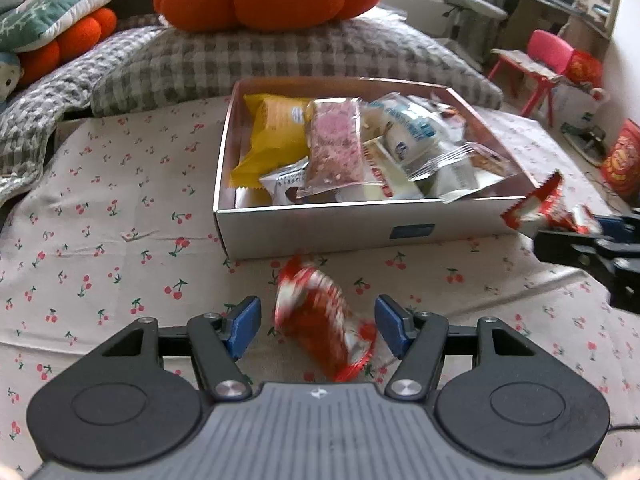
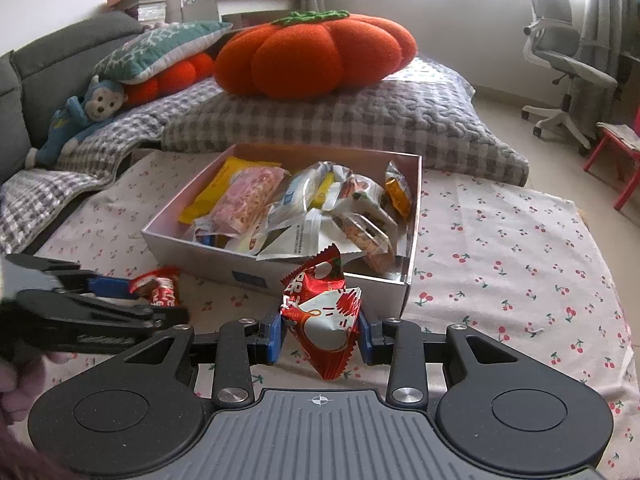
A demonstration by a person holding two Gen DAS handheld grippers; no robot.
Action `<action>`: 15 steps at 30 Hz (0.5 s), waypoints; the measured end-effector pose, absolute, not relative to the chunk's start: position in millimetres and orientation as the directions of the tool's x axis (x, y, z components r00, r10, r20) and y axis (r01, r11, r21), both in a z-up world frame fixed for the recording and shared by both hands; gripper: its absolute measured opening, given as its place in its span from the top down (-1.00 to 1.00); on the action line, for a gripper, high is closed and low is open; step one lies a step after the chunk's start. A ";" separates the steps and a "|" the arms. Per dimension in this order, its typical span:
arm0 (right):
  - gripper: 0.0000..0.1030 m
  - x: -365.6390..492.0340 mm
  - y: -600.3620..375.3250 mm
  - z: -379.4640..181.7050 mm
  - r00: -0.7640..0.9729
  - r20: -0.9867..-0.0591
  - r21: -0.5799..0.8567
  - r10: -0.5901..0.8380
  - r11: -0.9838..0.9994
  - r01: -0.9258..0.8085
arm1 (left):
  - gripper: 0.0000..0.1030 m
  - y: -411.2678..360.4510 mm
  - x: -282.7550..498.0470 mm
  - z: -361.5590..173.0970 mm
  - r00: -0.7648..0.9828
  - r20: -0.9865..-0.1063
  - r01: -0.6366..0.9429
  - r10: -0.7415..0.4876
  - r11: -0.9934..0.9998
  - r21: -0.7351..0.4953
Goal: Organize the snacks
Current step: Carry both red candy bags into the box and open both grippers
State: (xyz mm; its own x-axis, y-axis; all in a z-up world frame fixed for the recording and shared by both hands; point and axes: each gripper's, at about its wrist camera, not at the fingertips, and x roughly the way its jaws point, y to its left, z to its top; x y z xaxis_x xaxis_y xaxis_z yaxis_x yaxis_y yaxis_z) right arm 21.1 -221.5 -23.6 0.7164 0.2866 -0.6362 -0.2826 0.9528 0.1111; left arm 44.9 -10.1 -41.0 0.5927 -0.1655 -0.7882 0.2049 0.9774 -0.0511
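A red-and-white snack packet lies blurred on the cherry-print cloth between the blue pads of my left gripper. The pads stand apart from it, so the gripper is open. My right gripper is shut on a second red-and-white packet, held upright just before the near corner of the white box. That box holds several wrapped snacks, among them a yellow pack and a pink bar. The right gripper shows at the right edge of the left wrist view.
The box stands on a cherry-print cloth. Behind it lie a grey checked pillow and an orange pumpkin cushion. A stuffed monkey sits at the left, an office chair and a red chair on the floor.
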 end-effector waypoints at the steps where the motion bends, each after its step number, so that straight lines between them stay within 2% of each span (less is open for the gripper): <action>1: 0.33 21.2 -220.8 -23.7 0.713 -0.640 0.109 0.285 0.953 -0.283 | -0.09 -9.7 46.4 -43.4 0.587 -0.794 0.193 -0.158 0.980 -0.052; 3: 0.33 21.8 -220.2 -24.1 0.708 -0.648 0.106 0.281 0.954 -0.281 | 0.05 -7.4 49.1 -48.5 0.572 -0.807 0.164 -0.148 0.984 -0.064; 4: 0.33 22.4 -220.1 -23.9 0.706 -0.652 0.105 0.278 0.954 -0.279 | 0.26 -6.9 48.1 -48.1 0.584 -0.800 0.155 -0.135 0.986 -0.054; 7: 0.33 23.5 -220.5 -22.4 0.703 -0.656 0.104 0.274 0.956 -0.275 | 0.48 -3.7 48.1 -45.0 0.591 -0.793 0.159 -0.151 0.985 -0.070; 15: 0.33 25.6 -220.7 -17.6 0.701 -0.659 0.107 0.275 0.956 -0.274 | 0.54 8.0 31.6 -29.3 0.598 -0.767 0.207 -0.234 0.969 -0.134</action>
State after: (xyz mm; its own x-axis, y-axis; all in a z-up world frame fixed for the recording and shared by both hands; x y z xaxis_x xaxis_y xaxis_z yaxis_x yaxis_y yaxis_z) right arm 25.6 -220.7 -17.6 0.7007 0.2746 -0.6585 -0.2741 0.9557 0.1070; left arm 31.6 8.0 -29.3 0.5980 -0.2335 -0.7667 0.2066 0.9692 -0.1340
